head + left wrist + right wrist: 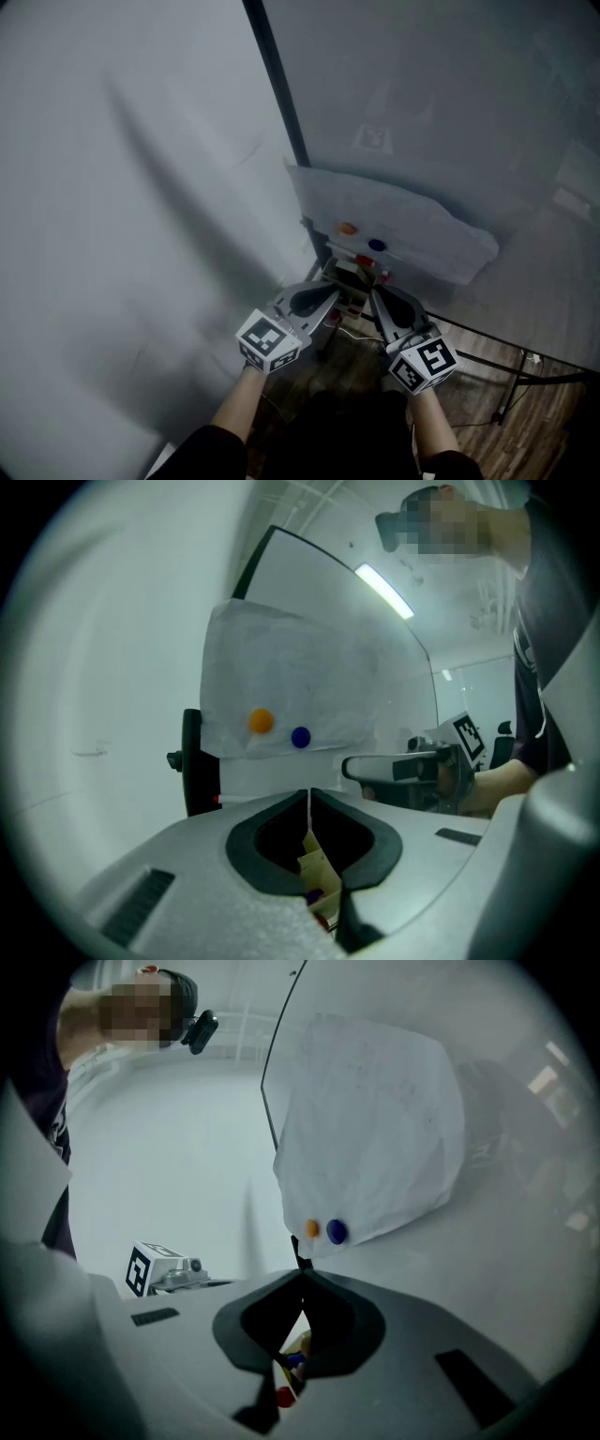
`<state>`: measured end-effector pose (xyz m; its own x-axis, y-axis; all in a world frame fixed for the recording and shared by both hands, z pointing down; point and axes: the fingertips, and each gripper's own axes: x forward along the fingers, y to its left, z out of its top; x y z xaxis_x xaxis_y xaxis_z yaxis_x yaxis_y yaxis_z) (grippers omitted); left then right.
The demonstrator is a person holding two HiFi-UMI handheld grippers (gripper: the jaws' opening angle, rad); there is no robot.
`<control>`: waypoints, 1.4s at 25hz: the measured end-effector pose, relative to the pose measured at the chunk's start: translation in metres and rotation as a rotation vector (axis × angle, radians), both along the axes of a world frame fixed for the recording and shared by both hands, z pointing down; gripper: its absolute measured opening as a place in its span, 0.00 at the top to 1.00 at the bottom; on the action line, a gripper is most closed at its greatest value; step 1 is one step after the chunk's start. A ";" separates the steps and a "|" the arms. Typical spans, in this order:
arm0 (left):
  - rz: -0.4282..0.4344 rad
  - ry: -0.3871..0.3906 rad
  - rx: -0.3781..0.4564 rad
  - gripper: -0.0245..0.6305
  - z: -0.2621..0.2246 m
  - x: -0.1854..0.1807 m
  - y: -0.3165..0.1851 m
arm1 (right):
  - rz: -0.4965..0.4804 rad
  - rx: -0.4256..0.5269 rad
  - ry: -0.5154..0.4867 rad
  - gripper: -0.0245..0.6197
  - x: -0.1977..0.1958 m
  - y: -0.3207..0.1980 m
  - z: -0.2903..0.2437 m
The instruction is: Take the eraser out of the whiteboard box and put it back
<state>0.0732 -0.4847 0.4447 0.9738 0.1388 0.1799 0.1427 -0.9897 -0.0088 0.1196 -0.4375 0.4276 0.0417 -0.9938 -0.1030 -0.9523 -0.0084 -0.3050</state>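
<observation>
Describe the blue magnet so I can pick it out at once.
Find the whiteboard, then the crumpled white paper sheet hanging on it. Near the sheet's bottom edge sit two round magnets side by side. The blue magnet is the right one in the head view, beside the orange magnet.

The left tool (330, 292) and right tool (378, 298) are pale grey shells with black-lined jaws. Each bears a white cube (270, 340) with black square markers (one per face). The person wears dark sleeves (202, 455).
</observation>
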 end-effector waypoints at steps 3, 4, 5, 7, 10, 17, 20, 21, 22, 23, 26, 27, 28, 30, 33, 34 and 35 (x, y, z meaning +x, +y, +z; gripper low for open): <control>0.035 -0.072 0.122 0.95 0.007 0.007 -0.002 | -0.001 -0.004 0.003 0.96 0.003 0.002 0.001; 0.048 -0.103 0.166 0.94 0.010 0.010 -0.003 | -0.002 -0.005 0.003 0.96 0.004 0.003 0.000; 0.064 -0.133 0.208 0.90 0.013 0.012 -0.004 | -0.002 -0.005 0.002 0.96 0.004 0.005 0.000; 0.108 -0.190 0.283 0.81 0.020 0.018 -0.006 | -0.002 -0.007 0.003 0.96 0.006 0.007 0.000; 0.177 -0.281 0.403 0.76 0.033 0.026 -0.010 | 0.001 -0.008 0.004 0.96 0.008 0.011 0.000; 0.258 -0.474 0.688 0.71 0.063 0.044 -0.015 | 0.010 -0.003 -0.010 0.96 0.006 0.019 0.001; 0.268 -0.502 0.744 0.70 0.068 0.048 -0.015 | 0.022 -0.013 -0.011 0.96 0.007 0.025 0.005; 0.272 -0.515 0.759 0.70 0.070 0.049 -0.016 | 0.027 -0.018 -0.012 0.96 0.008 0.027 0.007; 0.277 -0.527 0.770 0.70 0.072 0.049 -0.016 | 0.033 -0.019 -0.015 0.96 0.009 0.029 0.008; 0.281 -0.537 0.778 0.70 0.073 0.050 -0.017 | 0.038 -0.019 -0.019 0.96 0.010 0.030 0.010; 0.291 -0.555 0.805 0.70 0.075 0.053 -0.017 | 0.050 -0.018 -0.026 0.96 0.012 0.034 0.012; 0.293 -0.558 0.817 0.70 0.075 0.054 -0.017 | 0.053 -0.016 -0.027 0.96 0.012 0.035 0.012; 0.293 -0.559 0.828 0.70 0.075 0.054 -0.017 | 0.055 -0.015 -0.027 0.96 0.012 0.036 0.011; 0.288 -0.561 0.849 0.70 0.075 0.054 -0.017 | 0.056 -0.011 -0.028 0.96 0.010 0.036 0.011; 0.280 -0.567 0.886 0.74 0.075 0.054 -0.019 | 0.059 -0.008 -0.031 0.96 0.008 0.037 0.010; 0.278 -0.570 0.898 0.75 0.075 0.054 -0.020 | 0.060 -0.007 -0.032 0.96 0.008 0.037 0.010; 0.276 -0.572 0.909 0.76 0.076 0.054 -0.021 | 0.060 -0.006 -0.031 0.96 0.008 0.037 0.010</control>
<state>0.1273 -0.5054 0.5206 0.6710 -0.0740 0.7378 0.5720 -0.5815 -0.5785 0.1274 -0.4005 0.4377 0.1041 -0.9900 -0.0952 -0.9401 -0.0667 -0.3342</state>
